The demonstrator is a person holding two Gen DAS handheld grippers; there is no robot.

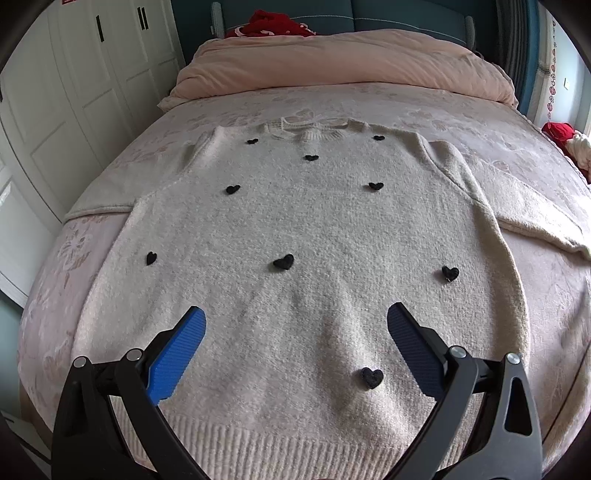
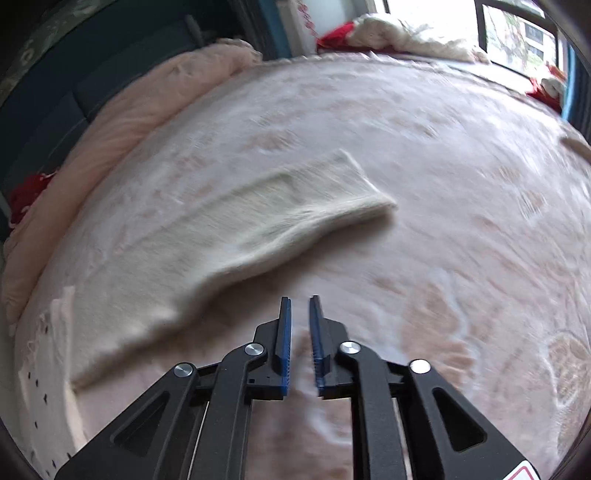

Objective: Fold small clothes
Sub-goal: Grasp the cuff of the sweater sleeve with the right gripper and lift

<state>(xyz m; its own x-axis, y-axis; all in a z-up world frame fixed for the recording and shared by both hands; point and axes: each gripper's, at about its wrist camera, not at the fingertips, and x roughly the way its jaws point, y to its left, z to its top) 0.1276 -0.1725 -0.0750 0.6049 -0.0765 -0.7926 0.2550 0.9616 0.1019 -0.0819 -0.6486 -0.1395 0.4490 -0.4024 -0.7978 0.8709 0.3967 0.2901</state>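
Note:
A cream knit sweater [image 1: 295, 229] with small black hearts lies flat, front up, on the bed, collar at the far end and ribbed hem nearest me. My left gripper [image 1: 295, 321] is wide open and empty, hovering over the lower part of the sweater. In the right wrist view the sweater's right sleeve [image 2: 258, 225] stretches out flat across the bedspread, its cuff to the right. My right gripper [image 2: 300, 302] holds nothing, its jaws nearly closed with a narrow gap, above the bedspread just in front of the sleeve. That view is motion-blurred.
A pink patterned bedspread [image 1: 498, 122] covers the bed. A folded pink duvet [image 1: 332, 62] lies along the headboard end. Red and white clothes [image 1: 569, 144] sit at the bed's right edge by the window [image 2: 517, 33]. White wardrobe doors [image 1: 74, 92] stand left.

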